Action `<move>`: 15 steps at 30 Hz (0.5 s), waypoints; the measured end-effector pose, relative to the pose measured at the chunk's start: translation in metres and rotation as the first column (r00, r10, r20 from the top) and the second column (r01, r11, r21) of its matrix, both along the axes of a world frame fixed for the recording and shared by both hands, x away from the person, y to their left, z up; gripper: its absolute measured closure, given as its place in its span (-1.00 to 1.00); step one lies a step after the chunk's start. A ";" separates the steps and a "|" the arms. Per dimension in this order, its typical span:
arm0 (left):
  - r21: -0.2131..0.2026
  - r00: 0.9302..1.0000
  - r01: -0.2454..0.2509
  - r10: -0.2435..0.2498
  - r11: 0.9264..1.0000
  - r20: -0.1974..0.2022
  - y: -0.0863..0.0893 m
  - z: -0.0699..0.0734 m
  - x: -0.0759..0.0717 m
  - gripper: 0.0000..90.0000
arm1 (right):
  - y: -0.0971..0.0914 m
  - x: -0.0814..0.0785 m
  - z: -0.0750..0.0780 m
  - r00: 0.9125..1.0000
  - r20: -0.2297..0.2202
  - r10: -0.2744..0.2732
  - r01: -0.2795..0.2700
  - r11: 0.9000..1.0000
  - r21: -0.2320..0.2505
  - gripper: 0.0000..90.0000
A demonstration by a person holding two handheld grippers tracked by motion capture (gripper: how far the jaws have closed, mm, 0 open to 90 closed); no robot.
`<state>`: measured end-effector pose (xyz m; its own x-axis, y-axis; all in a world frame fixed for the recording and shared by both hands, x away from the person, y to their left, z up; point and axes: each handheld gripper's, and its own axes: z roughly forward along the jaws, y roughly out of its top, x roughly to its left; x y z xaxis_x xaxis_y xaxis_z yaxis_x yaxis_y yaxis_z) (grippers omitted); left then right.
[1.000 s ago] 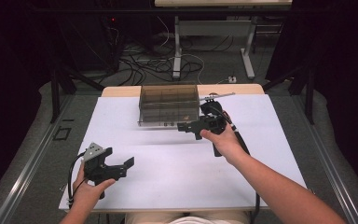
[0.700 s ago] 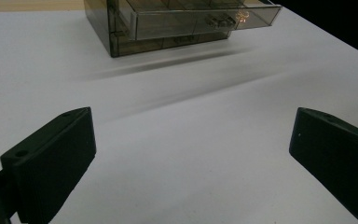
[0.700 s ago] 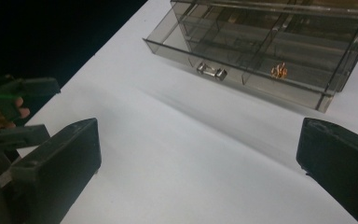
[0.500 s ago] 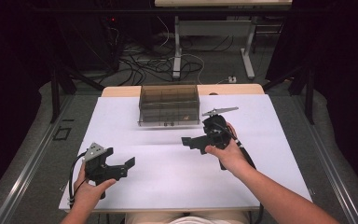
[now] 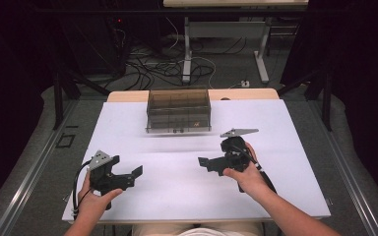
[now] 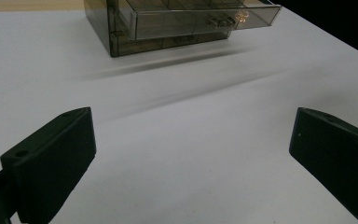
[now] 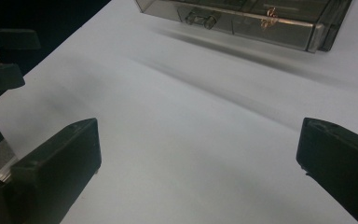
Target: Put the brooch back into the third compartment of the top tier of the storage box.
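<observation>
A smoky clear plastic drawer box (image 5: 178, 110) stands at the back middle of the white table (image 5: 285, 123). In the left gripper view the drawer box (image 6: 177, 21) has its lower drawer pulled out a little, with a small coppery item (image 6: 241, 16) inside. The drawer box (image 7: 247, 18) and the coppery item (image 7: 271, 12) also lie ahead in the right gripper view. My left gripper (image 5: 134, 175) (image 6: 193, 154) is held open and empty near the front left. My right gripper (image 5: 206, 164) (image 7: 198, 163) is open and empty at the middle right, well short of the box.
A wooden strip (image 5: 128, 96) runs along the far edge behind the box. Beyond it are cables (image 5: 162, 69) and table legs (image 5: 187, 49) on the floor. In the right gripper view the other gripper (image 7: 0, 60) sits at the far left.
My right gripper has drawn back from the front of the drawer box toward the person and lower over the table. The left gripper has stayed put.
</observation>
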<state>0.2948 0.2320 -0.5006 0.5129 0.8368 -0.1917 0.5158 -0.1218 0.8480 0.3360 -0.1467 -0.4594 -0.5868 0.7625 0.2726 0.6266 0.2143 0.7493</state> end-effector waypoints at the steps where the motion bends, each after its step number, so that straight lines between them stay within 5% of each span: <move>1: 0.001 1.000 0.000 0.000 1.000 0.000 0.000 0.000 0.000 -0.99 | -0.002 -0.002 -0.001 1.000 -0.003 -0.001 0.001 1.000 0.001 -1.00; 15: 0.007 1.000 0.003 -0.002 1.000 -0.005 -0.001 0.000 0.000 -0.99 | -0.036 -0.017 -0.024 0.997 0.007 -0.071 0.071 0.997 -0.014 -1.00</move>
<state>0.2944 0.2308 -0.5004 0.5141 0.8368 -0.1884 0.5194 -0.1289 0.8447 0.3192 -0.1829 -0.4833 -0.5325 0.8062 0.2579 0.6355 0.1796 0.7509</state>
